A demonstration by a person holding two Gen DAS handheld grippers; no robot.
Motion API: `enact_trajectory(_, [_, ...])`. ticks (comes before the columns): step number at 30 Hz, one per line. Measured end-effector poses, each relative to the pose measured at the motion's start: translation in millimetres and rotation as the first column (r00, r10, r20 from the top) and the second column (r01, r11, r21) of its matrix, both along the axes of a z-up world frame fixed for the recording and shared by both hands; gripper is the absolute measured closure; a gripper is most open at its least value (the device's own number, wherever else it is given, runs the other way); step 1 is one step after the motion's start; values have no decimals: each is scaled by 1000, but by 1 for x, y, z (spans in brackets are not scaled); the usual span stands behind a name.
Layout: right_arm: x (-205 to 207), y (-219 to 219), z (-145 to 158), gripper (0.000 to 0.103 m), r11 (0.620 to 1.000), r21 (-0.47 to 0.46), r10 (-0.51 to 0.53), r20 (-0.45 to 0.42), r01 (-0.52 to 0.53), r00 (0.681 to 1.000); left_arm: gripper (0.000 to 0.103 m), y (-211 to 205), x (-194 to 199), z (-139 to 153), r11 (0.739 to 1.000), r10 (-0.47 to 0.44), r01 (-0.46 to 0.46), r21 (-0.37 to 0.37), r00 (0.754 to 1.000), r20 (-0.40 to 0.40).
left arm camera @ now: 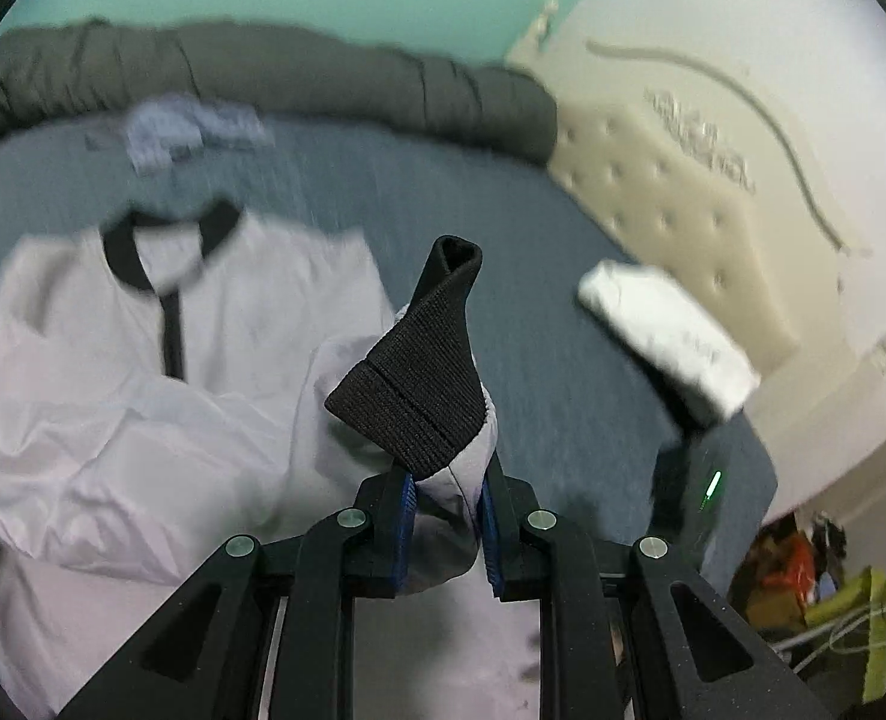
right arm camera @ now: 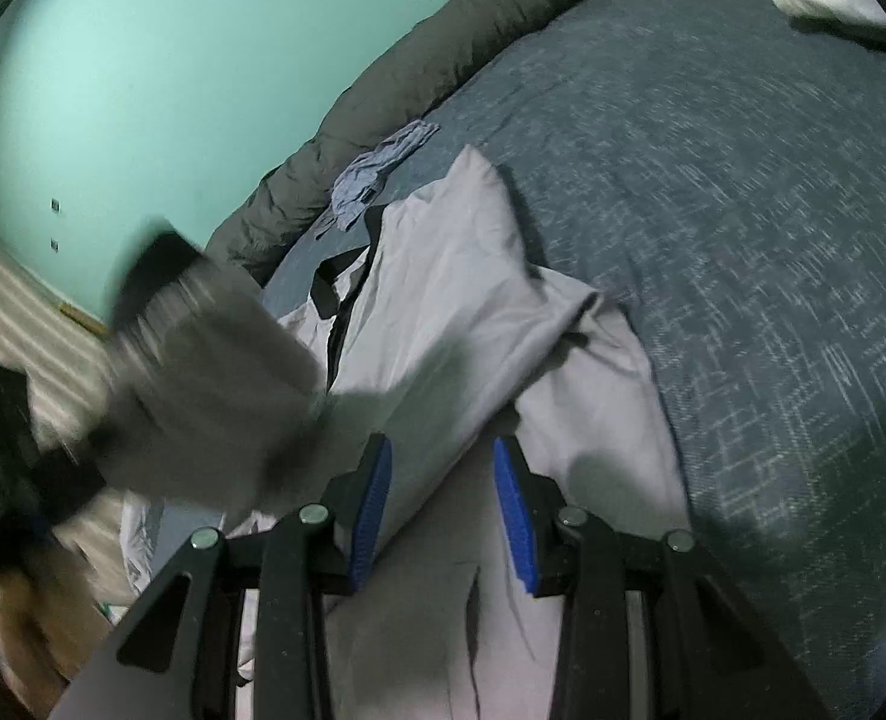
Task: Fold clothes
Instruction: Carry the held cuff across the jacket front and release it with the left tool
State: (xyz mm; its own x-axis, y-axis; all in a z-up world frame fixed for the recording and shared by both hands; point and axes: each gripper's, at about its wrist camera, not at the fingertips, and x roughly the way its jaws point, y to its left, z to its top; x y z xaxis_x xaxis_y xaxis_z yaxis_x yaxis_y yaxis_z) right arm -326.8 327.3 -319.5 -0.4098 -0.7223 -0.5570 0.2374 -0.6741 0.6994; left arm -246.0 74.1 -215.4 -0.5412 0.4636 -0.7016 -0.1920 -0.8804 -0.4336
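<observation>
Jacket (left arm camera: pixel 161 360): a pale grey-lilac garment with a black collar and a black front strip is spread front-up on the bed; in the right wrist view it is seen partly rumpled, one sleeve folded over the body.
Sleeve cuff (left arm camera: pixel 413 384): the black ribbed cuff is lifted off the bed, its pale sleeve fabric pinched just below it.
Left gripper (left arm camera: pixel 446 522): the jaws are drawn in narrow and are pressed on the sleeve fabric, with the cuff standing up above the blue pads (left arm camera: pixel 406 516).
Right gripper (right arm camera: pixel 443 516): the jaws are parted to a moderate gap above the lower part of the jacket; whether cloth is pinched between them cannot be told.
Bed cover (right arm camera: pixel 713 240): a blue-grey flecked surface is laid under the jacket.
Small blue cloth (right arm camera: pixel 377 171): it is crumpled just beyond the jacket collar, near the rolled dark duvet (left arm camera: pixel 323 72).
White pillow (left arm camera: pixel 665 336): it is set to the right, near the tufted headboard (left arm camera: pixel 683 198).
Blurred shape (right arm camera: pixel 203 384): a smeared grey mass is seen at the left of the right wrist view; it cannot be identified.
</observation>
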Motion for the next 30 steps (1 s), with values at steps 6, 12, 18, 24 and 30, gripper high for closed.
enact_trajectory(6, [-6,5,-3,55,999,-43,13,32,-11,999,73,24,26,-40,996,-70,75,-55,993,90])
enact_trajectory(12, [-7,-3,-7,43,992,-112,58,69,-50,996,56,2,54,-46,996,-48,55,-73,994,98])
enact_trajectory(18, [-5,-13,-7,41,995,-14,98,79,-97,992,55,-45,69,-56,995,66,-57,-80,991,114])
enact_trajectory(24, [-3,-20,-12,41,979,170,103,80,-115,991,55,-90,82,-61,978,171,-154,-141,979,111])
enact_trajectory(30, [2,-26,-15,66,948,267,161,72,-175,984,55,-149,91,-62,948,286,-265,-176,952,108])
